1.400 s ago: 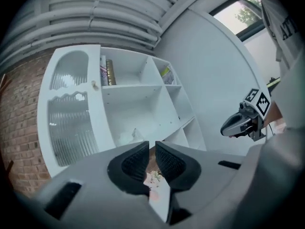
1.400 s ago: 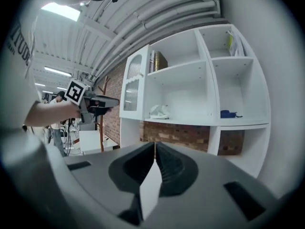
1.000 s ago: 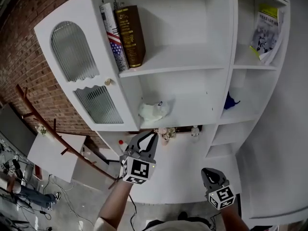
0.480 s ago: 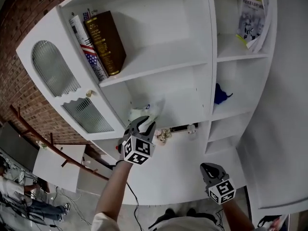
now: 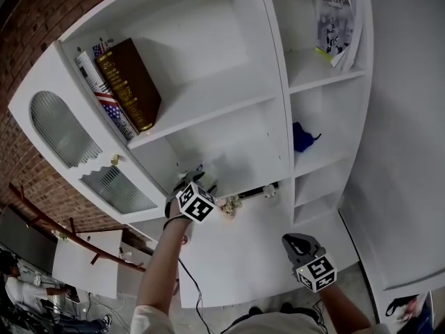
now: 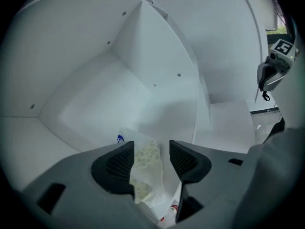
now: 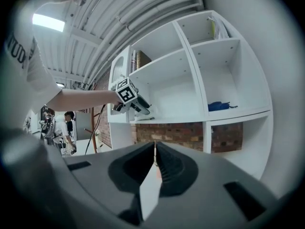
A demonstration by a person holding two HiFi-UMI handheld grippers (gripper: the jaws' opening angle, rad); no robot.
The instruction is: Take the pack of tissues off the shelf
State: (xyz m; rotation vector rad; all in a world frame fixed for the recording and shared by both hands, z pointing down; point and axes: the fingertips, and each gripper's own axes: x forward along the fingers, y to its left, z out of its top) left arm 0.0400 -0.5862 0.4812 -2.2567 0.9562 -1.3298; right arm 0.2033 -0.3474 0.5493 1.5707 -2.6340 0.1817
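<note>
The white shelf unit (image 5: 208, 99) stands on a white desk (image 5: 243, 256) against a brick wall. Two books (image 5: 125, 82) lean in an upper left compartment, a magazine (image 5: 334, 16) stands at the far upper right, and a blue cloth (image 5: 302, 136) lies in the right column. The left gripper (image 5: 197, 183) reaches into the compartment under the books, where the pack of tissues (image 6: 145, 161) lies on the compartment floor. Its jaws are spread with the pack between them, not pinched. The right gripper (image 5: 293, 239) hangs near, low on the right over the desk, with its jaws pressed together.
</note>
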